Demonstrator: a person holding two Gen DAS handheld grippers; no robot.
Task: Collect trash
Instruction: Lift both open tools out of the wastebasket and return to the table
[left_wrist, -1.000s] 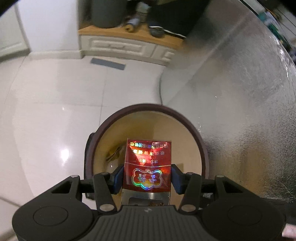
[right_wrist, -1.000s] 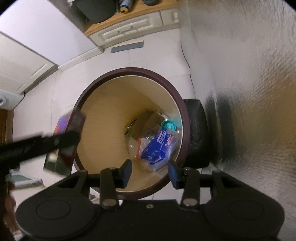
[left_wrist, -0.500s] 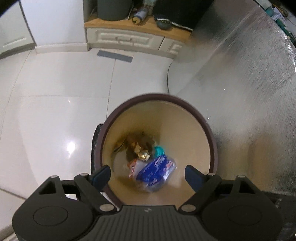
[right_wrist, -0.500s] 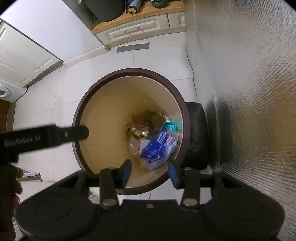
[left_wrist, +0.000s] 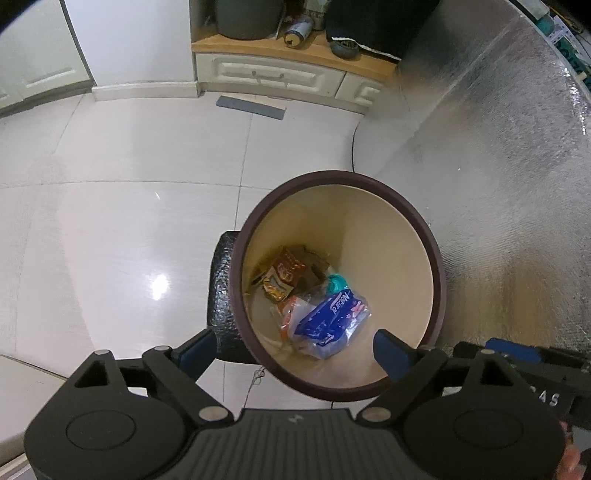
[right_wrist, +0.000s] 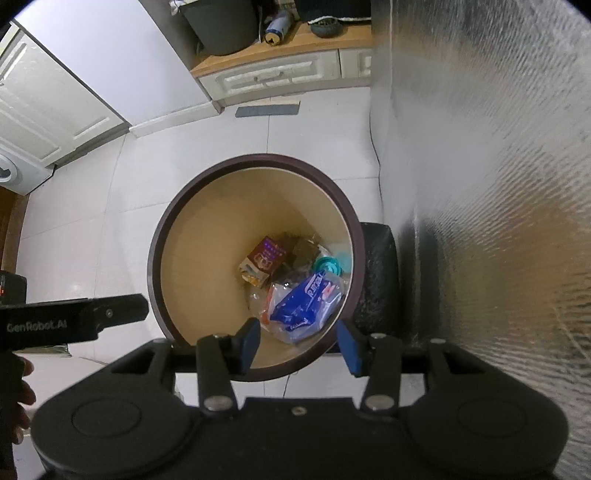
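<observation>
A round bin with a dark brown rim (left_wrist: 332, 177) (right_wrist: 258, 158) stands on the white tiled floor below both grippers. At its bottom lie a red cigarette pack (left_wrist: 282, 275) (right_wrist: 264, 258), a blue plastic packet (left_wrist: 332, 317) (right_wrist: 306, 299) and a teal cap (left_wrist: 337, 283). My left gripper (left_wrist: 293, 347) hangs over the bin's near edge, its jaws opening wide with nothing between them. One of its fingers (right_wrist: 122, 314) shows at the left of the right wrist view. My right gripper (right_wrist: 299, 343) is open over the bin and holds nothing.
A silvery foil-textured surface (left_wrist: 517, 184) rises right beside the bin. A black block (left_wrist: 221, 295) sits against the bin's side. At the back stand a low white cabinet (left_wrist: 266, 77) with drawers and a grey strip (left_wrist: 251, 107) on the floor.
My left gripper let go of the red pack, which dropped into the bin, and its jaws spread wide. Both grippers rose a little, so the bin looks smaller.
</observation>
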